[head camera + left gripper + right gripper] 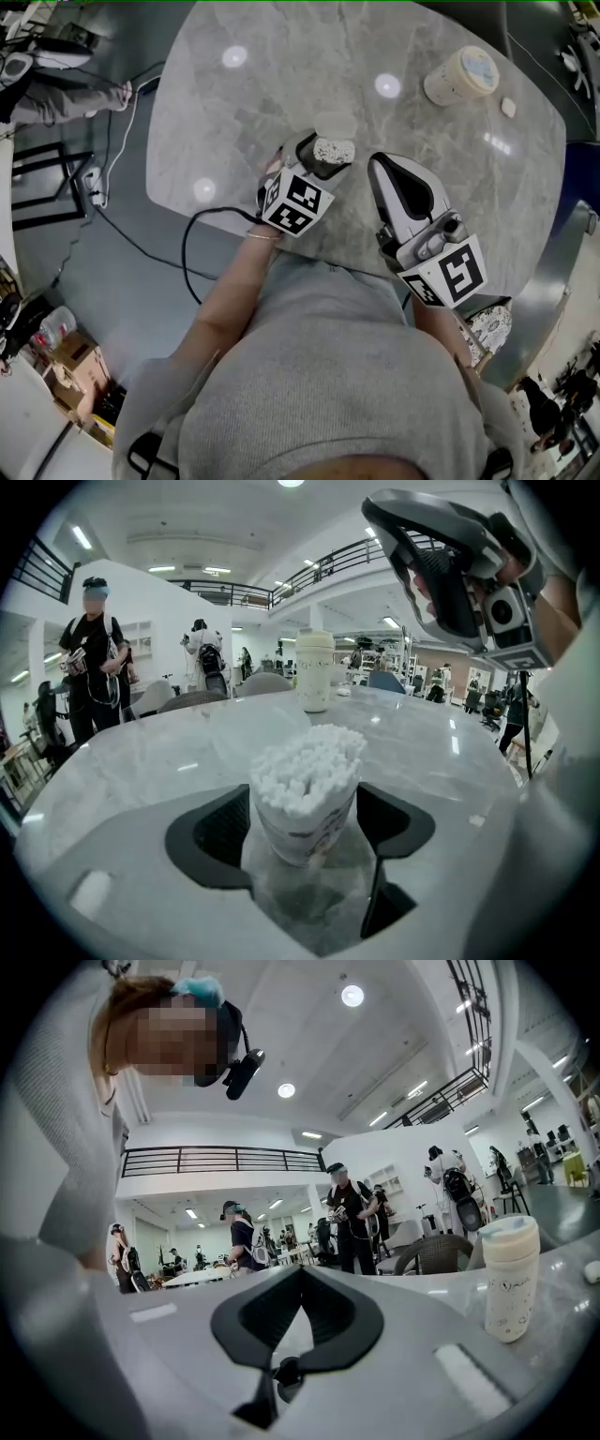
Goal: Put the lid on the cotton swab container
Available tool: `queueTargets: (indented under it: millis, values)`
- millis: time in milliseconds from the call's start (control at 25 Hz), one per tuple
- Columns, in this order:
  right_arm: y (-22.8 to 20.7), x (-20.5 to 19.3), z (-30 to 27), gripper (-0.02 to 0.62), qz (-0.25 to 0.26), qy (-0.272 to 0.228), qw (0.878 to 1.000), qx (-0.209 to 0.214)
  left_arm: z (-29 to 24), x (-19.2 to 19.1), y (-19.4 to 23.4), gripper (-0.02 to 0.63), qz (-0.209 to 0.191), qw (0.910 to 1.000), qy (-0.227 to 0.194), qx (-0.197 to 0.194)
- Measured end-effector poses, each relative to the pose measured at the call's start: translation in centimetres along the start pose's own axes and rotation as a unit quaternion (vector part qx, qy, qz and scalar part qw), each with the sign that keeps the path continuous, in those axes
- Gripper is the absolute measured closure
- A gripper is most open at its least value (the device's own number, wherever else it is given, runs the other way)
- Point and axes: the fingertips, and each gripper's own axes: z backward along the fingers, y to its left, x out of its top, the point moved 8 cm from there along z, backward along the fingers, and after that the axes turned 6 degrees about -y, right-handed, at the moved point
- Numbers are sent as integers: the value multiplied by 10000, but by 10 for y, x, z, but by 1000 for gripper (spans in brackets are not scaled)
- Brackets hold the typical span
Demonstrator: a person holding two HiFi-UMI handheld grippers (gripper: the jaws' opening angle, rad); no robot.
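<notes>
An open cotton swab container (305,794), packed with white swabs, stands on the marble table (225,131). It sits between the jaws of my left gripper (305,808), which are open and flank it closely. In the head view the container (335,148) is at the tips of the left gripper (319,161). A clear round lid (335,124) lies flat on the table just beyond it, also seen in the left gripper view as the lid (230,726). My right gripper (379,163) hovers to the right, shut and empty (300,1277).
A cream lidded cup (461,75) stands at the far right of the table, with a small white piece (508,107) beside it. A black cable (202,225) hangs off the near table edge. People stand in the hall behind.
</notes>
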Motion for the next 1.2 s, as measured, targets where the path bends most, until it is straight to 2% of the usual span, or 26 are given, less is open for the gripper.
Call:
queueTargets:
  millis: [120,240,880,1200]
  values:
    - [-1,2,3,595,19,-10,10000,-26,-5,0,0,255,-155,9999,25,50]
    - [-1,3,7,595,22,0,10000,-26,-8,-1,0,297,-303,9995,102,75]
    - [-13,0,22,595,25,-7,9998,186,-1,-1,-8,314,-503,9986,16,178]
    - [-12,-1,22,595,10,-9,9996,295,15,18,-7,321,-528,9978,-161,367]
